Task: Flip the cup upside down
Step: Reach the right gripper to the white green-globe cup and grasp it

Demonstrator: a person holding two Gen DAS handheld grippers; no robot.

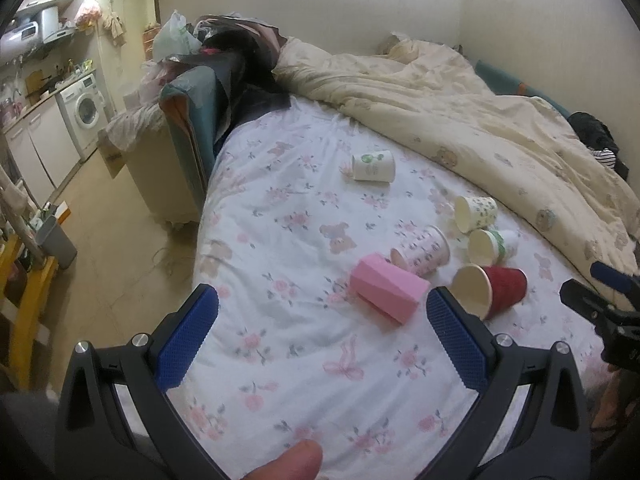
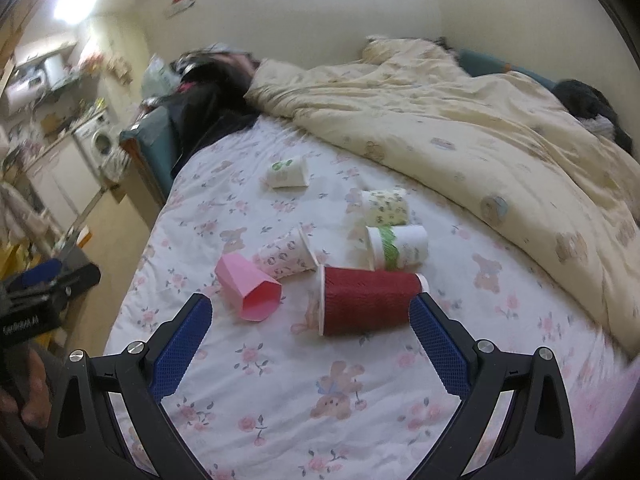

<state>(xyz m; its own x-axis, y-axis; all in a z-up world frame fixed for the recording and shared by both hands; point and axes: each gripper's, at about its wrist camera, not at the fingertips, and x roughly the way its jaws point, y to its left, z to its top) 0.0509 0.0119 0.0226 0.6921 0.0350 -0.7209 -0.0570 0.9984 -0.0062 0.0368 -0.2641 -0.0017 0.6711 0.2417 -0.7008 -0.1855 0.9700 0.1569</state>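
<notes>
Several cups lie on their sides on the floral bedsheet (image 1: 288,360). A pink faceted cup (image 1: 386,294) (image 2: 250,290) and a red ribbed cup (image 1: 494,290) (image 2: 368,300) lie nearest. Behind them lie a pink-flowered paper cup (image 1: 426,250) (image 2: 286,256), a green-banded white cup (image 1: 490,246) (image 2: 398,248), a leaf-print cup (image 1: 476,212) (image 2: 386,206) and a white cup with green print (image 1: 372,166) (image 2: 288,172). My left gripper (image 1: 322,308) is open and empty, just short of the pink cup. My right gripper (image 2: 310,312) is open and empty, just short of the red cup.
A cream quilt (image 1: 460,112) is bunched over the far and right side of the bed. Dark clothes and bags (image 1: 232,52) pile at the headboard. The bed's left edge drops to the floor (image 1: 120,240), with a washing machine (image 1: 86,110) and cabinets beyond.
</notes>
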